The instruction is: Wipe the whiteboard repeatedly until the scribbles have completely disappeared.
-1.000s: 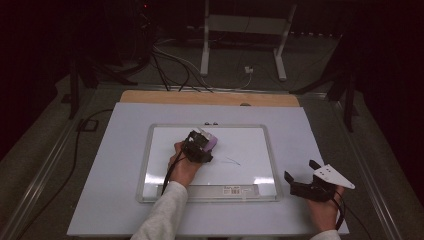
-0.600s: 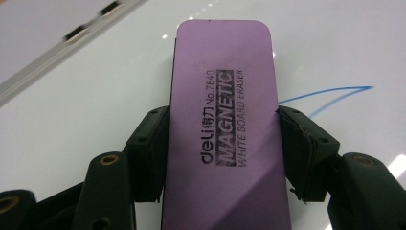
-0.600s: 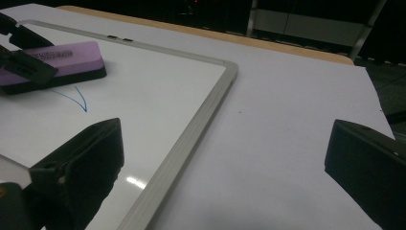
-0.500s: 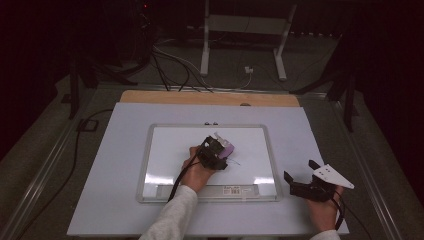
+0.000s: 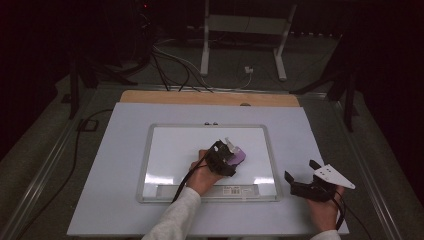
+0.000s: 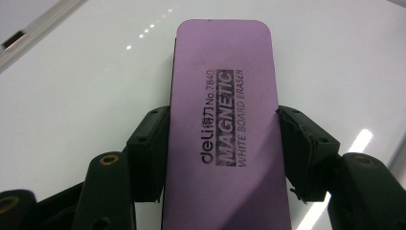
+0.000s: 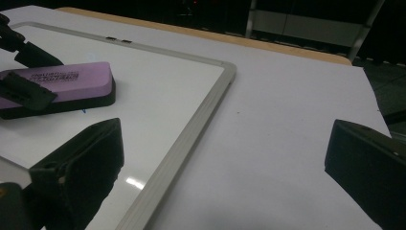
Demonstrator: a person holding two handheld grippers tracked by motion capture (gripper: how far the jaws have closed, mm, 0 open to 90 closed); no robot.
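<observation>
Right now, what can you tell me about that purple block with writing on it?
The purple rectangular whiteboard eraser has rounded corners and a smooth, plastic-looking top printed "deli No.7840 MAGNETIC WHITE BOARD ERASER" in black. Underneath is a dark base layer. It lies flat on the shiny white board with the pale metal frame, right of the board's middle. The left gripper clamps its long sides between two black jaws.

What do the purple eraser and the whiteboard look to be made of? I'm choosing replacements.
The eraser has a matte purple top, probably foam or soft plastic, with black print reading magnetic white board eraser; the right gripper view shows a darker layer, perhaps felt, beneath it. The whiteboard has a glossy white face that mirrors the lights, and its frame looks like pale brushed metal or plastic.
</observation>
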